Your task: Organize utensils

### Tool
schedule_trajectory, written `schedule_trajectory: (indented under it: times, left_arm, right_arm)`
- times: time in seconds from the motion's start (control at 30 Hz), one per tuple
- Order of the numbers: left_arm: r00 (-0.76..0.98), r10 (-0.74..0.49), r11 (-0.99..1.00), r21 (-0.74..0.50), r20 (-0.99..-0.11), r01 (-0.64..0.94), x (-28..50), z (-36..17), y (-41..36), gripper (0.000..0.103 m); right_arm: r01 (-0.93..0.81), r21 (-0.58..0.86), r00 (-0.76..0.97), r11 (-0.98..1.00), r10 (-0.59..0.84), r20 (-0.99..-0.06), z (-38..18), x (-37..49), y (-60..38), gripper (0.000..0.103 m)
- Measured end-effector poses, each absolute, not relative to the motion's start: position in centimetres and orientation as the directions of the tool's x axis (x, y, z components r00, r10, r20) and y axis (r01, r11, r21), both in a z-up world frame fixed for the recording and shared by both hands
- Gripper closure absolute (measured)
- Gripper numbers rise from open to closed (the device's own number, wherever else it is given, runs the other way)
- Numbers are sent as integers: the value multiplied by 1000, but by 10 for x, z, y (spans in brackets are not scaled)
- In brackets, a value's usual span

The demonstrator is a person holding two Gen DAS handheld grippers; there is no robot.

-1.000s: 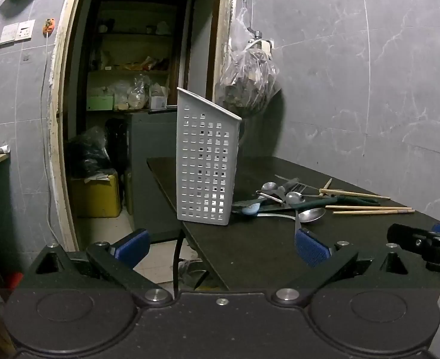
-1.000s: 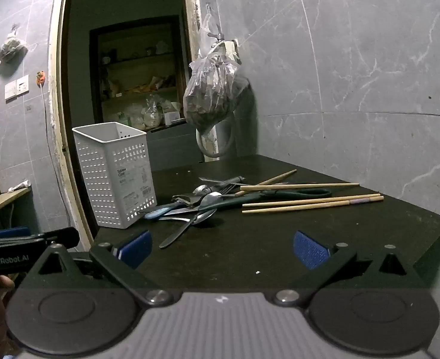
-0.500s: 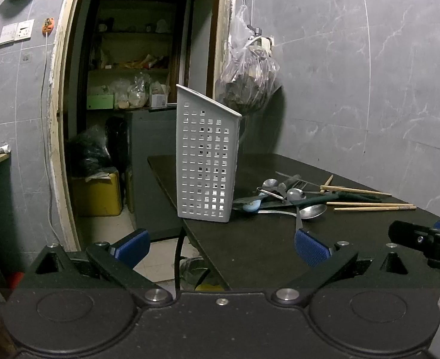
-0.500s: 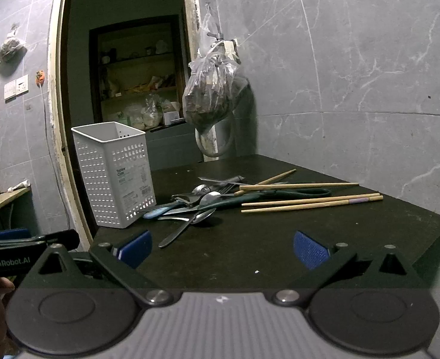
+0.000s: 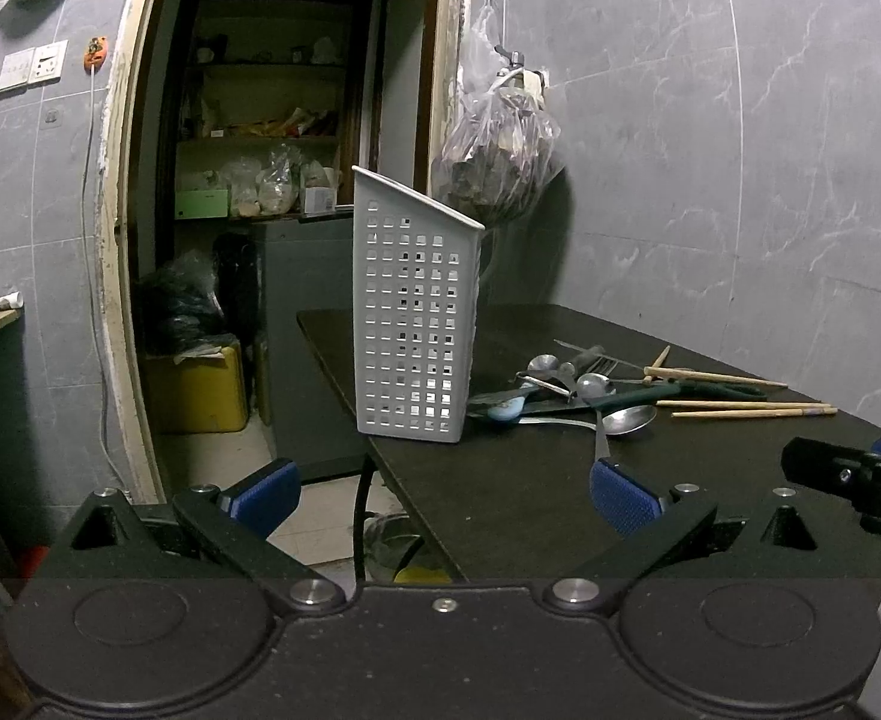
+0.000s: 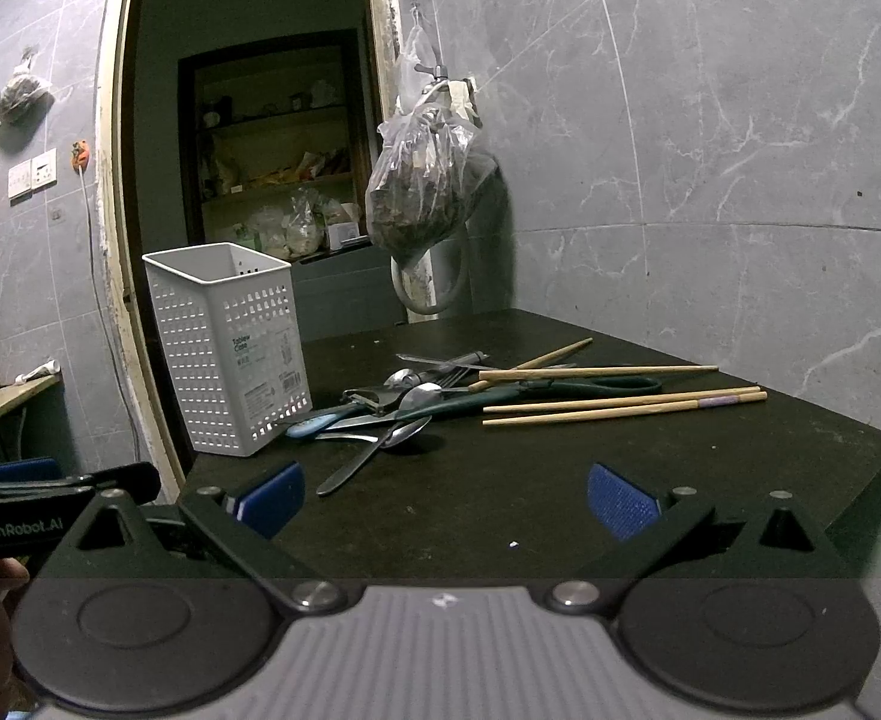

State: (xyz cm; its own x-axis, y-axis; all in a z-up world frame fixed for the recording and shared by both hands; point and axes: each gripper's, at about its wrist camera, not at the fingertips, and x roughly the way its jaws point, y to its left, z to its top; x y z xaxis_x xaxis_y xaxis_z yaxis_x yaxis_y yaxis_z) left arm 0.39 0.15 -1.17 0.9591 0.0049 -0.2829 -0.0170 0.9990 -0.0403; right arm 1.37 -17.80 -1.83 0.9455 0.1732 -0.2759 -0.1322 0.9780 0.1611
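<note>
A white perforated utensil holder (image 5: 413, 324) (image 6: 230, 348) stands upright and empty at the left corner of a dark table (image 5: 530, 480) (image 6: 500, 492). Right of it lies a pile of utensils: metal spoons (image 5: 623, 420) (image 6: 380, 447), a blue-handled peeler (image 6: 320, 417), a dark green-handled tool (image 6: 560, 390) and several wooden chopsticks (image 5: 752, 408) (image 6: 620, 405). My left gripper (image 5: 443, 489) is open and empty, well short of the holder. My right gripper (image 6: 443, 498) is open and empty over the table's front part, short of the pile.
A plastic bag (image 5: 494, 168) (image 6: 422, 180) hangs on the grey tiled wall behind the table. An open doorway (image 5: 260, 180) with shelves lies to the left, a yellow box (image 5: 194, 387) on the floor. The table's right edge (image 6: 878, 456) drops off.
The left view has shifted slightly, so the holder and utensils sit a little higher and closer. The right gripper has hardly moved. Both stay open.
</note>
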Motion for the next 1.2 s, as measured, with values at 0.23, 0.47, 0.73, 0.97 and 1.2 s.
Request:
schedule_trajectory:
  times: [0.23, 0.47, 0.73, 0.97, 1.2]
  left_arm:
    - [959, 5, 999, -38, -285, -17, 5, -14, 3, 1]
    - [958, 6, 999, -37, -287, -18, 6, -15, 1, 1]
    - [956, 9, 999, -30, -294, -19, 2, -19, 5, 1]
    - [952, 11, 1000, -22, -307, -19, 3, -16, 3, 1]
    - [947, 13, 1000, -17, -321, -20, 8, -15, 0, 1]
  right_arm:
    - [-133, 161, 945, 978, 174, -276, -18, 13, -178, 0]
    - [-132, 161, 945, 978, 173, -277, -18, 13, -178, 0]
    - [-132, 161, 945, 978, 173, -277, -18, 13, -178, 0]
    - [-132, 162, 945, 978, 173, -279, -20, 14, -179, 0]
    - [-130, 164, 943, 978, 173, -283, -23, 15, -181, 0]
